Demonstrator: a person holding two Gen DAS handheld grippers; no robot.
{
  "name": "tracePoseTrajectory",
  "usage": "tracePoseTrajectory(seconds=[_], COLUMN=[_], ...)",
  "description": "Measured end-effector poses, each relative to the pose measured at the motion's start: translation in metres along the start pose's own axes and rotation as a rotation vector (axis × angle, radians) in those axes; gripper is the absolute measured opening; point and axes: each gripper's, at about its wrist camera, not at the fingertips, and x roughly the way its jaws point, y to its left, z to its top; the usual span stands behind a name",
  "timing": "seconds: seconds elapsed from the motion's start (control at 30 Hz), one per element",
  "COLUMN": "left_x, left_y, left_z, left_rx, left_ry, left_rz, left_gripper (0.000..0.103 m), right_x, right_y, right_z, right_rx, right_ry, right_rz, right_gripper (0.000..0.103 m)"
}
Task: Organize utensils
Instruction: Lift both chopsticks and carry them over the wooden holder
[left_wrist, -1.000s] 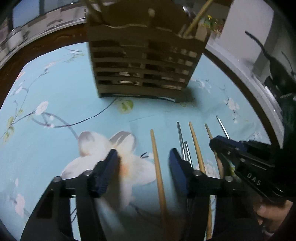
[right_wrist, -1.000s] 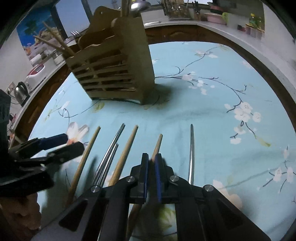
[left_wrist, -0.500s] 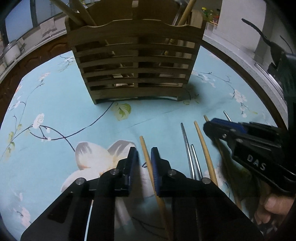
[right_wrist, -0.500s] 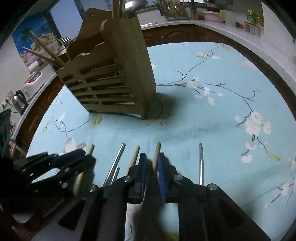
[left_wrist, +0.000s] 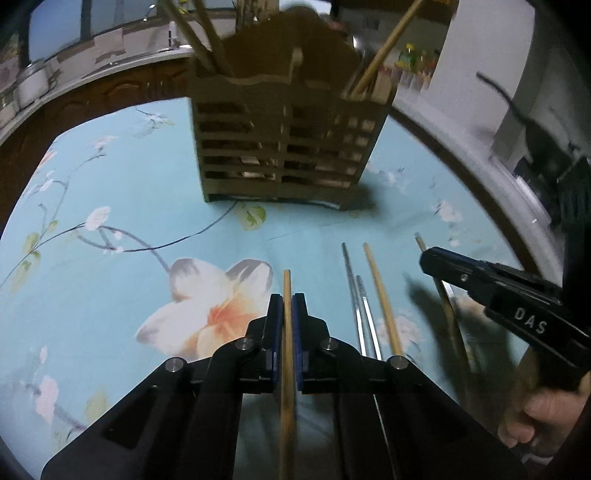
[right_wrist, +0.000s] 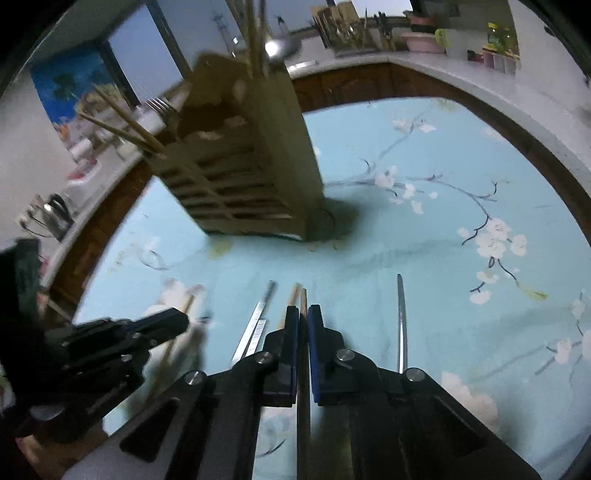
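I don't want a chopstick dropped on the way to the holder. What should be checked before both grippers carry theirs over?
1. Left gripper shut on a wooden chopstick: ok.
2. Right gripper shut on the other wooden chopstick: ok.
3. Both sticks run straight between the jaws, not crossed: ok.
4. Wooden holder upright on the tablecloth: ok.
5. Free room in the holder's compartments: cannot tell; chopsticks already stand in it and the tops are blurred.
6. Metal chopsticks and one more wooden one lying clear of the gripped sticks: ok.
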Motion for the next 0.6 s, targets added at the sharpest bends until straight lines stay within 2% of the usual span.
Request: tracePoseTrajectory(seconds=[0.17,0.33,0.6], left_x=[-0.053,-0.107,-0.163], left_y=[0.013,0.013,0.015], left_z=[-0.004,-0.004,0.000], left_rx=[-0.068,-0.068,-0.064], left_ry=[-0.094,-0.204,-0.311], left_rz=[-0.065,-0.090,-0.120], left_gripper=[0.004,0.004,0.004], right_x=[-0.048,-0.098,-0.160], right_y=[0.011,0.021,0.038], right_z=[-0.001,0.003,0.020], right_rx=[-0.009,-0.027,-0.061], right_ry=[-0.087,-0.188,-0.343], right_rz=[0.064,0.117,0.132], right_gripper=[0.005,0.005,0.005])
